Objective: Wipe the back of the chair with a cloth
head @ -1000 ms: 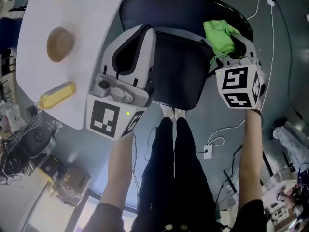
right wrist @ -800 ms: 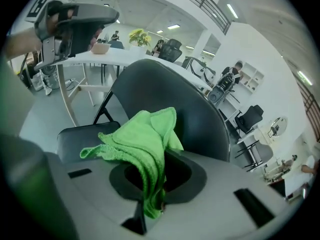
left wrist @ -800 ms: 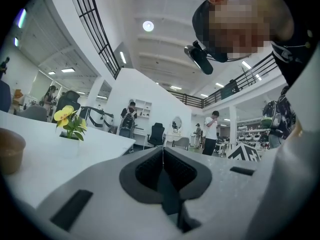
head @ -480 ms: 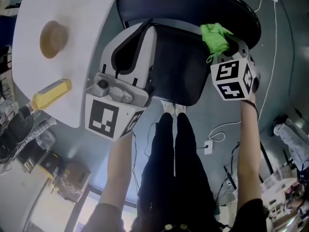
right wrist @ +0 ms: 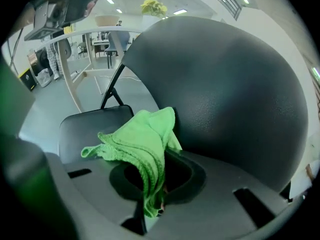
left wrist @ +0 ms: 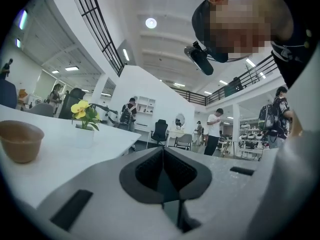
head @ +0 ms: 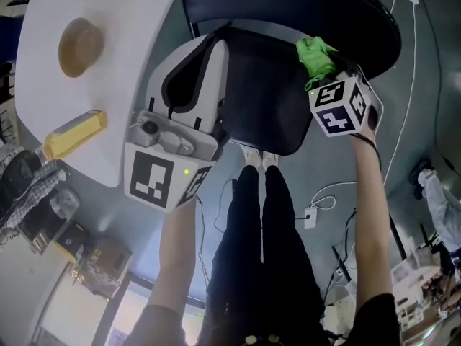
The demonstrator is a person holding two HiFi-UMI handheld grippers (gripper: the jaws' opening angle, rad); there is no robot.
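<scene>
- Right tongs: clamped on a green cloth. The fold is pinched low between the jaws and the rest fans up and to the left.
- In the head view the right tongs point steeply down, with the cloth bunched at their tip.
- The cloth's upper edge lies against the chair, on its large, dark, grained, curved surface. A smaller flat black padded panel shows behind the cloth, at the left.
- Left tongs: jaws together, with nothing between them. They are held level and face out over the white desk.
- In the head view the left tongs sit just left of the chair, at the desk edge.
- On the desk: a brown bowl, a yellow block-shaped item near the edge, and a yellow flower in a white pot.
- Below: the person's legs in black, feet close behind the chair; a white cable trails over the grey floor.
</scene>
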